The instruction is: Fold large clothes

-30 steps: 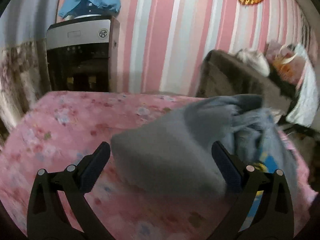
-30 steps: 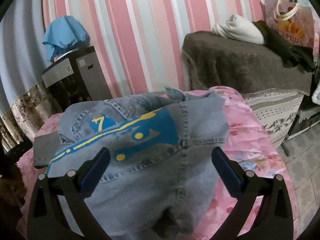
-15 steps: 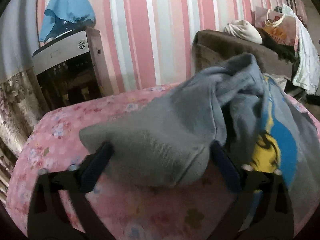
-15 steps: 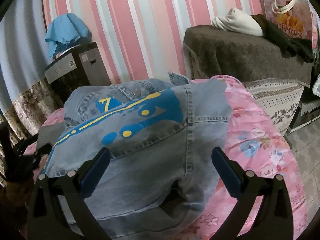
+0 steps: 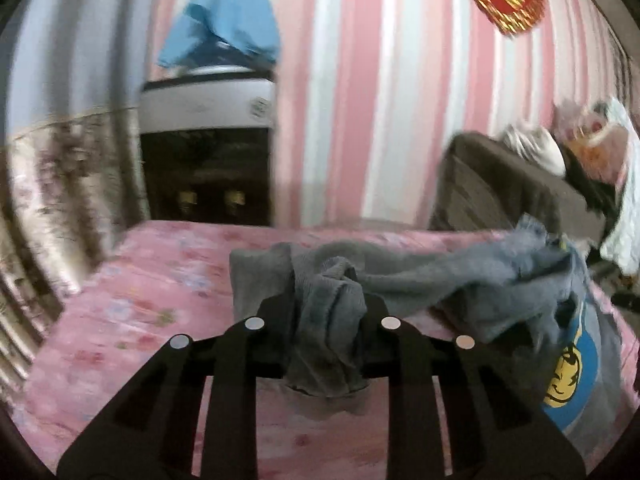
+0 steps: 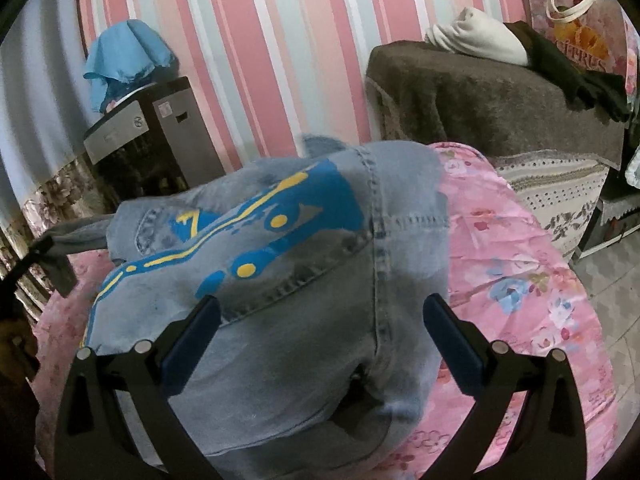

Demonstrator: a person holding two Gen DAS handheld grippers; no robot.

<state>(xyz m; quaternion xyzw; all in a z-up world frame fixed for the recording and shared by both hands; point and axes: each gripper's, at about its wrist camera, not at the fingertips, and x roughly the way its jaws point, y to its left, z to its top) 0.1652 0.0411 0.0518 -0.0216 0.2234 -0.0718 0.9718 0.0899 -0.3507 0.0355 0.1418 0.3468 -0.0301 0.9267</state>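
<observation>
Denim jacket (image 6: pixel 304 280) sleeve (image 5: pixel 328 320) bunched between closing left jaws (gripped), its body under spread, empty right jaws.

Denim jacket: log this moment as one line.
task: fold | left gripper: closing on grey sleeve | right gripper: open above denim jacket | surface: pink bedspread

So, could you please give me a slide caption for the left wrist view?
Left gripper closing on a bunched grey sleeve of the denim jacket on the pink floral bedspread.

"7" on jacket (image 6: pixel 280 264); bag (image 6: pixel 580 28) perhaps "CITRUS".
</observation>
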